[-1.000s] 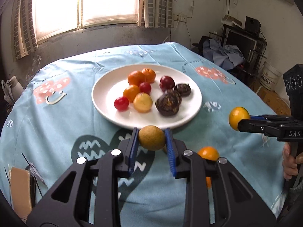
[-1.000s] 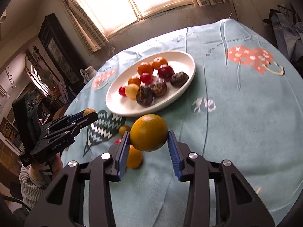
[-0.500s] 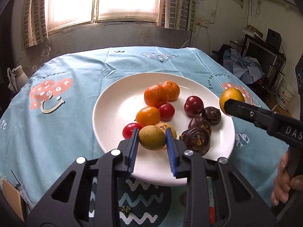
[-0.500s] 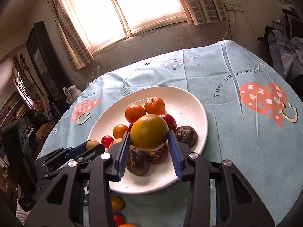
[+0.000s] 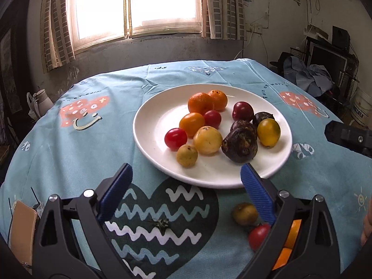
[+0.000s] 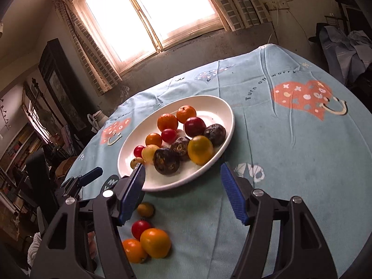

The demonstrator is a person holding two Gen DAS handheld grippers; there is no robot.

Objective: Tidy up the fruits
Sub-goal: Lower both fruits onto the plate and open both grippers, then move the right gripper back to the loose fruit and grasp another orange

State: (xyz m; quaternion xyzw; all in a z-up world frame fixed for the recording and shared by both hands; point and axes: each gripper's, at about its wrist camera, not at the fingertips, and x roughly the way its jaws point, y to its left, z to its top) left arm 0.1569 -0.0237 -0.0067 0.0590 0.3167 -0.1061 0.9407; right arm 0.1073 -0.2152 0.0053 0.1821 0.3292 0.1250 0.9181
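Observation:
A white plate [image 5: 155, 107] [image 6: 223, 107] holds several fruits: oranges, red tomatoes, dark passion fruits. A small yellow-brown fruit [image 5: 187, 156] lies at the plate's near left and a yellow-orange fruit [image 5: 268, 132] [image 6: 200, 146] at its right. My left gripper [image 5: 186, 188] is open and empty just in front of the plate. My right gripper [image 6: 183, 190] is open and empty at the plate's near rim; its tip also shows in the left wrist view [image 5: 348, 137]. Loose on the cloth lie a brownish fruit [image 5: 245, 214] [image 6: 145, 209], a red tomato [image 5: 258, 236] [image 6: 140, 228] and two oranges [image 6: 155, 243].
The round table carries a light blue printed cloth [image 5: 81, 144]. A brown flat object [image 5: 22, 230] lies at the near left edge. A white jug [image 5: 41, 100] stands beyond the far left edge. Clutter and a bucket [image 5: 361, 107] stand to the right.
Both grippers opened and drew back from the plate. The small yellow-brown fruit and the yellow-orange fruit they held now lie on the plate.

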